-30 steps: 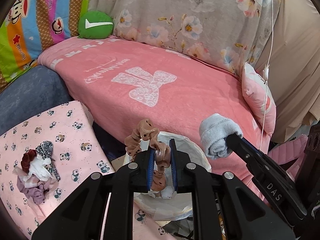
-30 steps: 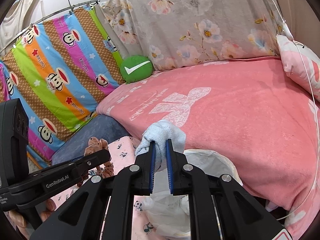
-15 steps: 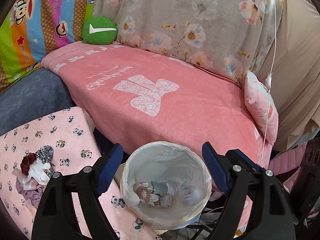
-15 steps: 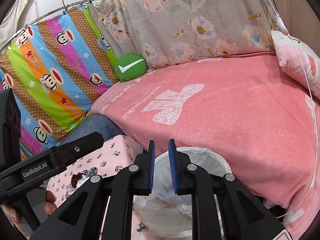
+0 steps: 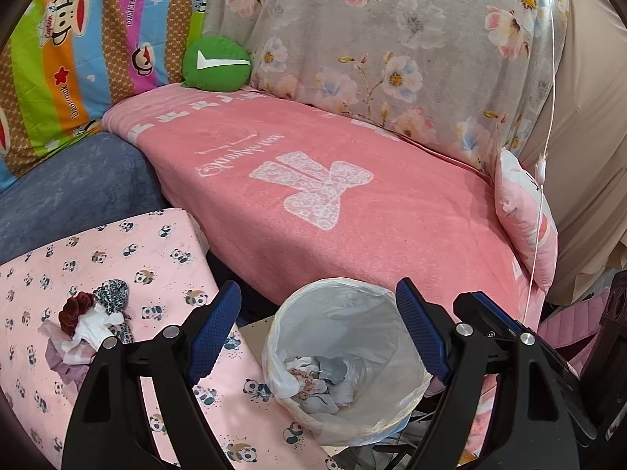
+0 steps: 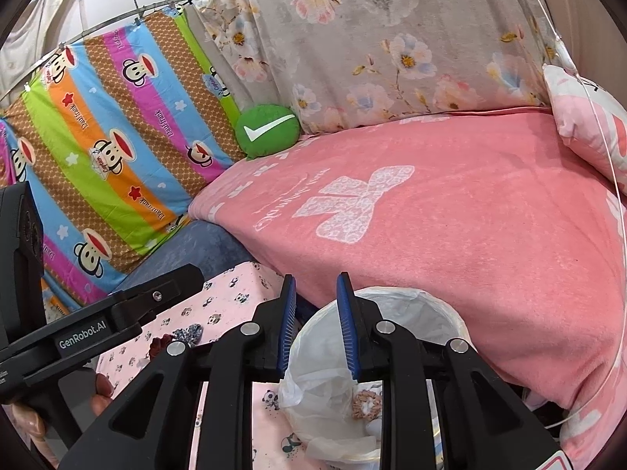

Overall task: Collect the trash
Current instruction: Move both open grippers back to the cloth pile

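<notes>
The lined bin [image 5: 345, 356] sits against the pink sofa [image 5: 352, 203], within reach beside my panda-print counter [image 5: 129, 250]. My left gripper [image 5: 317, 335] gapes wide over it, empty; my right gripper [image 6: 313, 323] is partly open, empty too. More trash [image 5: 92, 319] waits on the counter.

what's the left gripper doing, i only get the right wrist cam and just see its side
Observer: The left gripper is wide open and holds nothing, poised above the bin.
Operator: anything on the panda cloth, my fingers block it
Observer: Yes, a small pile: a dark red scrunchie, a leopard-print scrunchie and crumpled white tissue.
Operator: what's in the bin besides the scrunchie i can see
Observer: A grey-blue cloth lies at the bottom of the liner.
</notes>
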`<state>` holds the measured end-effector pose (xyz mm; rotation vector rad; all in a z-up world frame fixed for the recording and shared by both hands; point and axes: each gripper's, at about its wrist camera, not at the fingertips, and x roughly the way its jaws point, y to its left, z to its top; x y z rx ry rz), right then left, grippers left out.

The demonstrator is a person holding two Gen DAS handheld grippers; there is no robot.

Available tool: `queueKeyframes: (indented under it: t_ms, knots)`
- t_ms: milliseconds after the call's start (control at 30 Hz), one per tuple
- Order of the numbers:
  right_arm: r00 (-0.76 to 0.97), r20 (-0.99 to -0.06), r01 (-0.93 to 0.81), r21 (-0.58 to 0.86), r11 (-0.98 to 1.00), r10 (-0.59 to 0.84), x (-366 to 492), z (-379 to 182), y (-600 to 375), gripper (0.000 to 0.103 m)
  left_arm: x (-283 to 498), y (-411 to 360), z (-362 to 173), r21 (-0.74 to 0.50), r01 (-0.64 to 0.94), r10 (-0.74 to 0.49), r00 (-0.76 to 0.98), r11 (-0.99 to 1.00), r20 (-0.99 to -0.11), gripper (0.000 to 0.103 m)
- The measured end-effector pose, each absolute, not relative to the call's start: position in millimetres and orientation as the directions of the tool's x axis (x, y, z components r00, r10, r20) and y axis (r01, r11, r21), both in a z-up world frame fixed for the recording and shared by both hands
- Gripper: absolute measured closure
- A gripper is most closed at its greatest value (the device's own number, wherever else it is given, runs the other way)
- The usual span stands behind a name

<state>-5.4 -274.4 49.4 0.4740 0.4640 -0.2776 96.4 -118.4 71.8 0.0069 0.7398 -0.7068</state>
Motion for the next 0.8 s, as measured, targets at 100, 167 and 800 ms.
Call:
queueKeyframes:
  t_ms: [100,167,800]
  knots:
    - [0.862,-0.488,0.346,0.372,0.861,-0.136,-2.4,50.2,-268.2,0.079,97.7,-109.8,72.9,-0.233,0.579,-0.58,0.534,0.781,-0.616,0.026]
    - [0.863,-0.489,0.338,0.373,0.864,-0.127,-0.3,50.5,-263.3,0.079,97.9,-102.7,72.6,-0.227,0.568,-0.568,0.547,0.791,-0.615,0.026]
    - [0.84,-0.542,0.206,0.342,0.917,0.013,42.2,30.6,-175.1,0.073,122.9,15.9,13.5,-0.189,0.314,-0.35,0.606,0.93,-0.715,0.026]
